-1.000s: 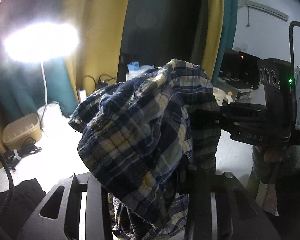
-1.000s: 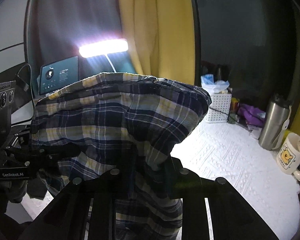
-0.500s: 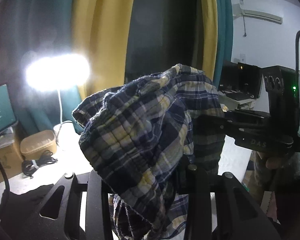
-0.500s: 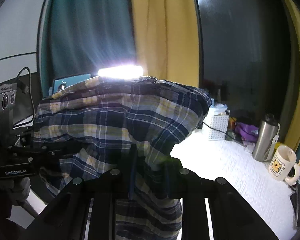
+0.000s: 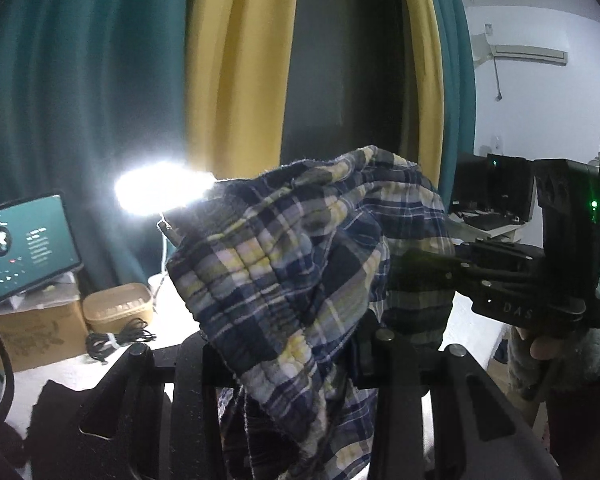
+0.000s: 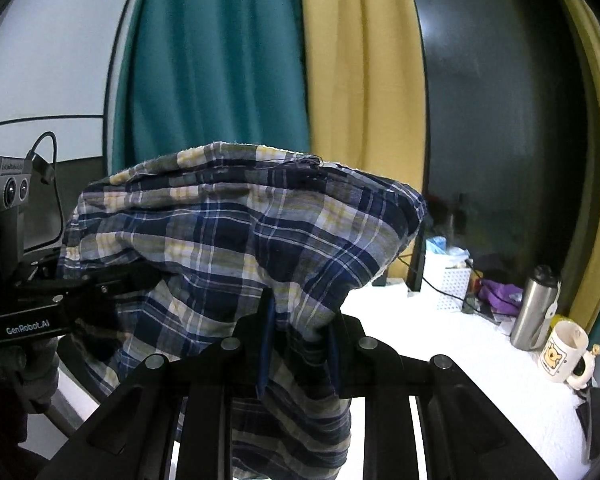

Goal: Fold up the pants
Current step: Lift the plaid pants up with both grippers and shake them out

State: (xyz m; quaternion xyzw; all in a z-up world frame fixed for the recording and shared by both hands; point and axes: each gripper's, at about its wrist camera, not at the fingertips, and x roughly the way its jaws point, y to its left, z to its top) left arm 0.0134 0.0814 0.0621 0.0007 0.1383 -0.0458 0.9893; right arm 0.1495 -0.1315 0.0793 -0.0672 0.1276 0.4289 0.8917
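While both grippers are raised above the white table (image 6: 460, 360), the plaid pants (image 5: 300, 280) hang bunched in the air between them, clear of the surface. Left wrist view, from left: a lit tablet (image 5: 27, 240) on a cardboard box (image 5: 31, 336), a tan container (image 5: 117, 306) with a coiled cable (image 5: 117, 338) in front, a glaring lamp (image 5: 163, 190), then the left gripper (image 5: 291, 356) with its jaws narrowed, clamping a thick fold of the fabric. Farther right, the right gripper (image 5: 416, 268) enters from the side, held by a hand (image 5: 540, 346). Right wrist view: the right gripper's blue pads (image 6: 265, 336) pinch the cloth; a steel flask (image 6: 534, 306) and a mug (image 6: 562, 354) stand at right.
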